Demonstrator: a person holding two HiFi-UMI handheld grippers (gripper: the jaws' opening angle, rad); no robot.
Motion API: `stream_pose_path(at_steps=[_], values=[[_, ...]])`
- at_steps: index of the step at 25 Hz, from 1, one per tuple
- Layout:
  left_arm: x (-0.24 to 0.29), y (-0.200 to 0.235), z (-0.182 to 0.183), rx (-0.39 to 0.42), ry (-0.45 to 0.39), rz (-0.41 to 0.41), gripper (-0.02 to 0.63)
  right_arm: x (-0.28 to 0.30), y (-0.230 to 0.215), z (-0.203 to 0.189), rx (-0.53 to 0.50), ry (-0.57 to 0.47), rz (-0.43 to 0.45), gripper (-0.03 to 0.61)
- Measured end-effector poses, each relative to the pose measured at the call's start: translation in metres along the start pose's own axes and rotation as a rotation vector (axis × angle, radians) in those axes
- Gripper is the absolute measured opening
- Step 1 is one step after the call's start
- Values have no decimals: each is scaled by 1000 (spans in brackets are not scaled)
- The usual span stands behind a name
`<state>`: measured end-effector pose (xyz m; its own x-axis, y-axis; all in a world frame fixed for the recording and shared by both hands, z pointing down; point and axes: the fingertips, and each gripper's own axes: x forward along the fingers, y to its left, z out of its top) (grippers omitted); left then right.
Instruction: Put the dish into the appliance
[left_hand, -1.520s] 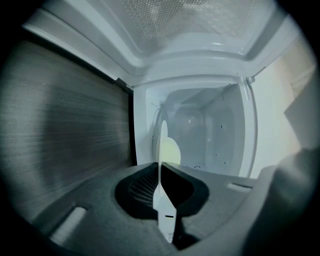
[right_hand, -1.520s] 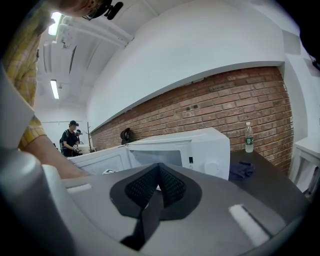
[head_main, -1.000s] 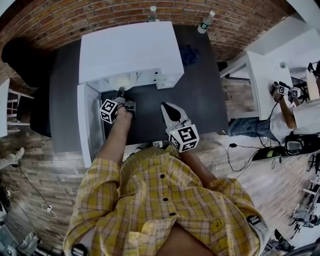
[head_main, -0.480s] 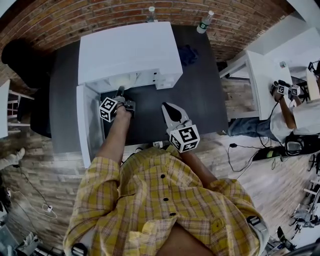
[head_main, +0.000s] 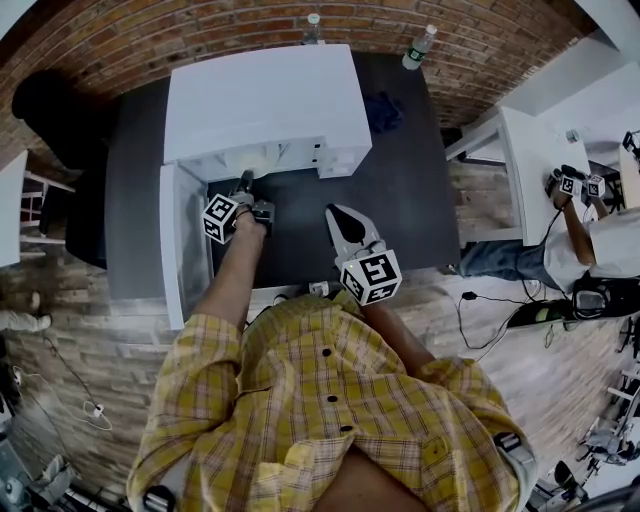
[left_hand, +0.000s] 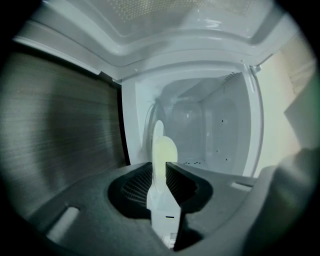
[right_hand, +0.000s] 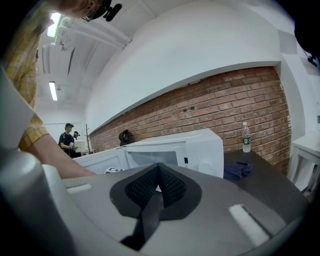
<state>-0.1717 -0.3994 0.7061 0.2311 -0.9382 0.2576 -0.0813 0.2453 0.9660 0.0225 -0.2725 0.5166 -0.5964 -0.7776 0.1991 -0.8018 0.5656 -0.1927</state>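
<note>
As the person's left arm stretches straight ahead over the dark grey worktop (head_main: 400, 200), the left hand-held gripper (left_hand: 159, 170) sits at the mouth of the boxy white microwave oven (head_main: 265, 105), whose door (head_main: 185, 245) stands open at left. Its jaws are opening, with the pale round dish (left_hand: 162, 147) edge-on between them at the cavity's threshold. The right hand-held gripper (head_main: 340, 215) hovers over the worktop, jaws together and empty. A crumpled blue cloth (head_main: 382, 108) lies beside the oven.

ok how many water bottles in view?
2. One water bottle stands behind the microwave, by the brick wall; the other at the dark table's far right corner. Others could hide behind the microwave.
</note>
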Motion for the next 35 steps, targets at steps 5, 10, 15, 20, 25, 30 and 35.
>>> stream_pose_path(at_steps=[5,10,15,20,25,30,35], values=[[-4,3,0,-31,14,3,109,-3,3,0,-1,-1,6,3],[-19,8,-6,-25,26,3,110,-7,8,0,14,-5,9,3],[-41,1,-17,15,57,-18,60,-7,19,-1,10,-8,26,3],[-67,-13,-28,26,101,-72,21,-9,29,-3,14,-8,33,3],[-95,-33,-39,17,143,-134,0,-13,41,-4,15,-11,34,3],[-124,-53,-54,38,201,-178,0,-17,51,-7,14,-8,37,3],[-150,-64,-65,142,225,-186,0,-18,56,-11,16,5,26,3]])
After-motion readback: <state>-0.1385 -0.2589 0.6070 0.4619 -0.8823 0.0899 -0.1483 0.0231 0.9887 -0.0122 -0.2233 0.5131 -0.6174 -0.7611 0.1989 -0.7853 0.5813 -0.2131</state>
